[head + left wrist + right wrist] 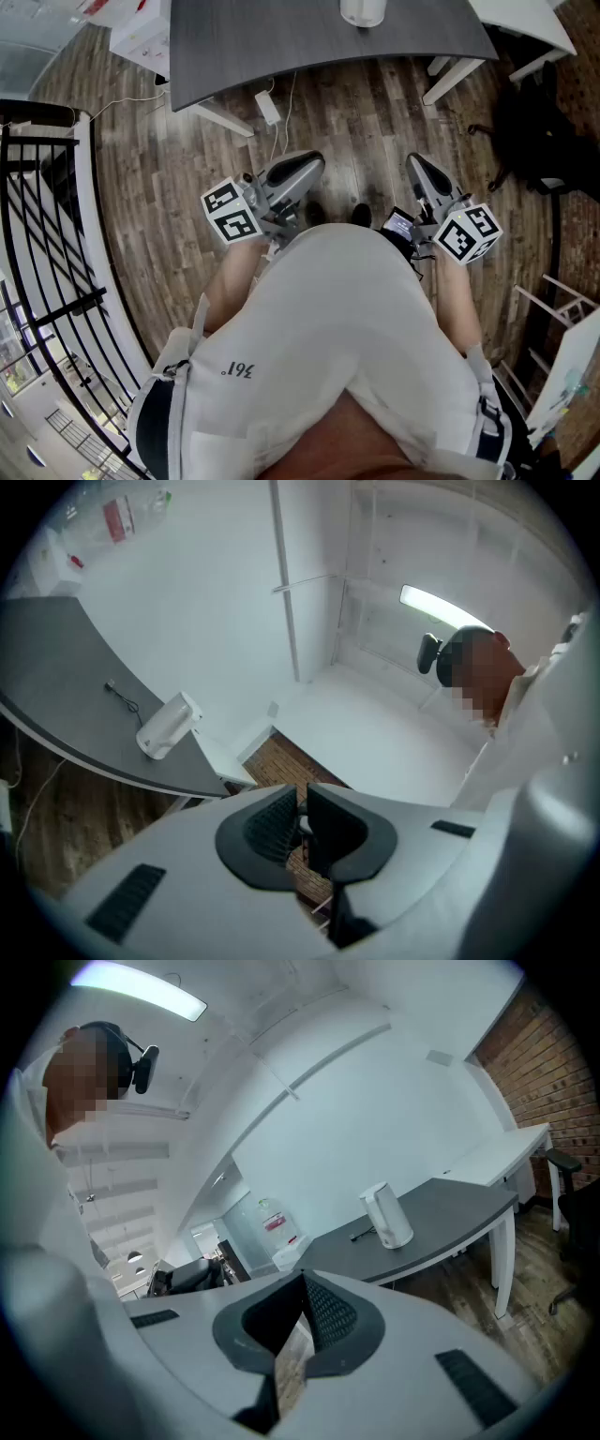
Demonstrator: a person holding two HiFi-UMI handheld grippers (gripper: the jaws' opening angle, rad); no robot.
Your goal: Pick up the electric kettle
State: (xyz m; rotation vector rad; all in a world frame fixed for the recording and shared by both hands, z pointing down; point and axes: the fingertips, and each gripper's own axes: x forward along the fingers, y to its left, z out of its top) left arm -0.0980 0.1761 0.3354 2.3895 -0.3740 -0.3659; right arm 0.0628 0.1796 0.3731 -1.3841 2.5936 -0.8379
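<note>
The white electric kettle (363, 11) stands on a dark grey table (281, 42) at the top of the head view, well ahead of both grippers. It also shows in the left gripper view as kettle (167, 726) and in the right gripper view as kettle (386, 1215), with a black cord beside it. My left gripper (298, 172) is held close to my body, its jaws a narrow gap apart with nothing between them (302, 808). My right gripper (424, 173) is also close to my body and shut on nothing (302, 1283).
A white power adapter (268, 107) with its cable lies on the wooden floor under the table edge. A black railing (47, 234) runs along the left. A black chair (539, 131) and a white desk (525, 23) stand at the right.
</note>
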